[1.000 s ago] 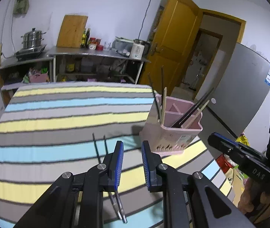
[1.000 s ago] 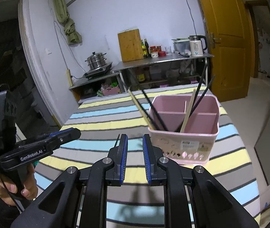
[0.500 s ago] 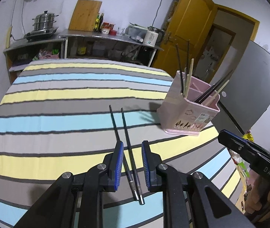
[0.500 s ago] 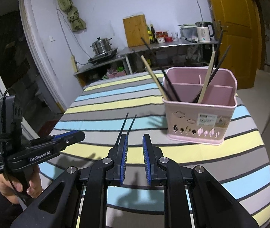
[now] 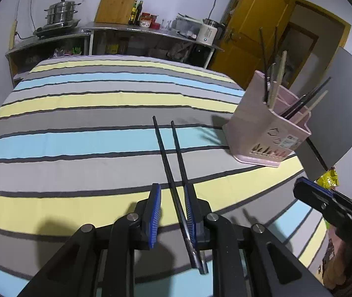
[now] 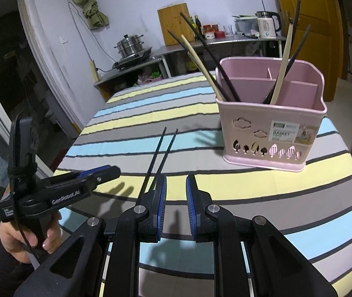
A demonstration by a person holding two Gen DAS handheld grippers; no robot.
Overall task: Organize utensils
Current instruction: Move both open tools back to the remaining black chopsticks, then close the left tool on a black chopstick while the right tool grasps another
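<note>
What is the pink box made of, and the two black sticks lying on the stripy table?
The pink box looks like moulded plastic: smooth, slightly glossy walls with cut-out cloud and tree shapes. The two black sticks are chopsticks, smooth and dark; plastic, lacquered wood or fibreglass, hard to tell. Their near ends look silvery, perhaps metal caps.

Home kitchen (steamer pot, kettle)
</note>
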